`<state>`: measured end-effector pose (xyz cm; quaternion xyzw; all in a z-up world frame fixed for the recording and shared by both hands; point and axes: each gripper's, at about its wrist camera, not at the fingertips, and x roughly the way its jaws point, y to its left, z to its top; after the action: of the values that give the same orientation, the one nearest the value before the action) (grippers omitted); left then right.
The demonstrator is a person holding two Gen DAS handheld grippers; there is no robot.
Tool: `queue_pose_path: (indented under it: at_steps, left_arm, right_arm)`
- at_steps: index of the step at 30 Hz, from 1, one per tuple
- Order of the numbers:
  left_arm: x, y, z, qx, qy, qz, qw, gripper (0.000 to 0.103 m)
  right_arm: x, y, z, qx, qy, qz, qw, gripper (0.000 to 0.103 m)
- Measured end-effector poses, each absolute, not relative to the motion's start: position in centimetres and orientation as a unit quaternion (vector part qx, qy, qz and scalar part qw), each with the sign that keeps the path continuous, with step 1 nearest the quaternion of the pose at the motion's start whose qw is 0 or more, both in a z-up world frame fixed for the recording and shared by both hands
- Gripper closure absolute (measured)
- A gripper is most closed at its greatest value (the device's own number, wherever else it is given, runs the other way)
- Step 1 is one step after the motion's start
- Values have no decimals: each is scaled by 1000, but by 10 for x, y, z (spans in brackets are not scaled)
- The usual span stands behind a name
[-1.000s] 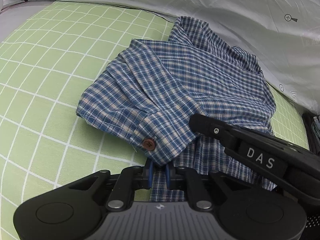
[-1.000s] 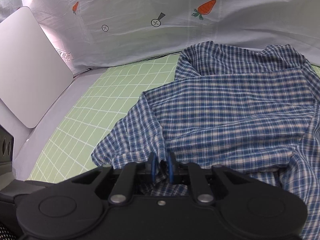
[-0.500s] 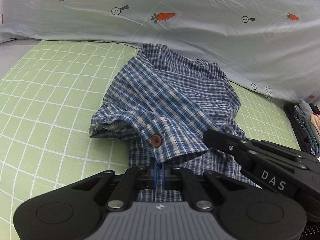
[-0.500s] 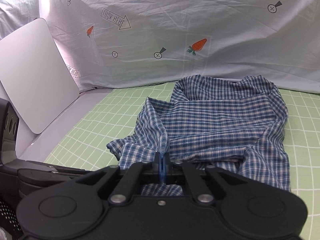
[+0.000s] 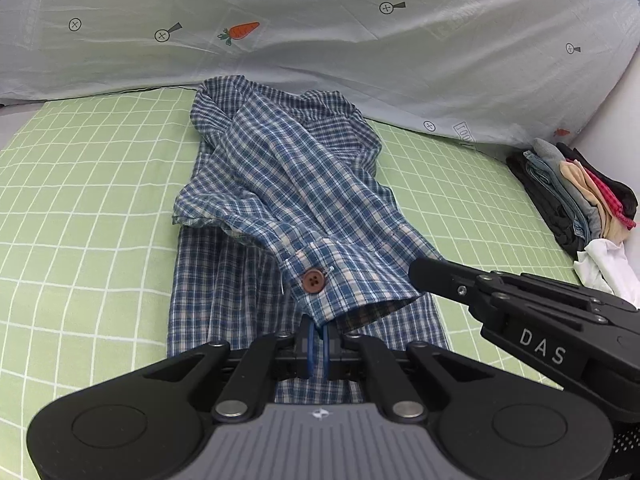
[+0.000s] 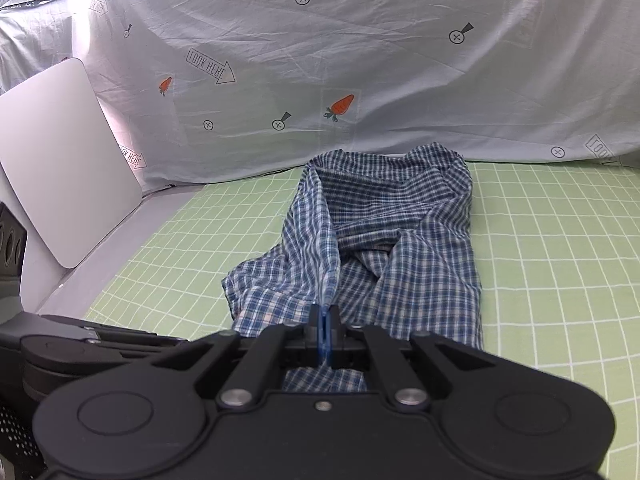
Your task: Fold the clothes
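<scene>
A blue plaid shirt (image 5: 288, 184) lies on the green checked mat (image 5: 80, 200), collar at the far end. My left gripper (image 5: 318, 330) is shut on the sleeve cuff with a brown button (image 5: 314, 282), holding the sleeve stretched over the shirt body. My right gripper (image 6: 323, 322) is shut on a raised edge of the shirt (image 6: 400, 248), drawn taut toward me. The right gripper's body (image 5: 540, 320) shows at the right of the left wrist view.
A stack of folded clothes (image 5: 576, 200) sits at the right edge of the mat. A printed grey sheet (image 5: 320, 20) hangs behind. A white board (image 6: 60, 168) leans at the left.
Both grippers have pulled back and up with the shirt held. The sleeve and shirt edge are now stretched out longer, and the shirt looks narrower.
</scene>
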<state>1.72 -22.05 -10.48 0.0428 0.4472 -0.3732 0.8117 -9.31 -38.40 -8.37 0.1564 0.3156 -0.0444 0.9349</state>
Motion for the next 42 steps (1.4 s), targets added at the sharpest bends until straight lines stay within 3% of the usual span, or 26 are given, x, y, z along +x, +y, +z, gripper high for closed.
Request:
queue_pose_path:
  at_steps: [12,28,30,31,33,35,38,42]
  left_arm:
    - [-44,-201,-130,66,480,-375,790,99]
    - [-64,-193,-163,104,534,-351,762,98]
    - [-62,-190,-164,111,541,-341,761,97]
    - [-61,-189,-163,113,541,-336,762,91]
    - [-56,-186,-158,120,537,-329,768,72]
    - [-51,-182,-152,125,526,-321,778,54]
    - [-37,-175,-144,117,518,-305,791,45]
    - [-20,-163,-144,88,524,-274,802,44]
  right_arm:
    - [-165,-366,-108,168,356,-59,918,101]
    - [-185,-365,-135,179,404,-80,894,100]
    - [-184,-366,-136,175,407,-89,892,90]
    - [-184,-367,-136,172,409,-93,891,83]
    - [-183,-370,-136,168,411,-102,890,53]
    - [-182,-376,-132,164,401,-117,894,48]
    - [-176,-388,-131,164,400,-139,891,25]
    - [-175,-404,-137,186,406,-155,881,25]
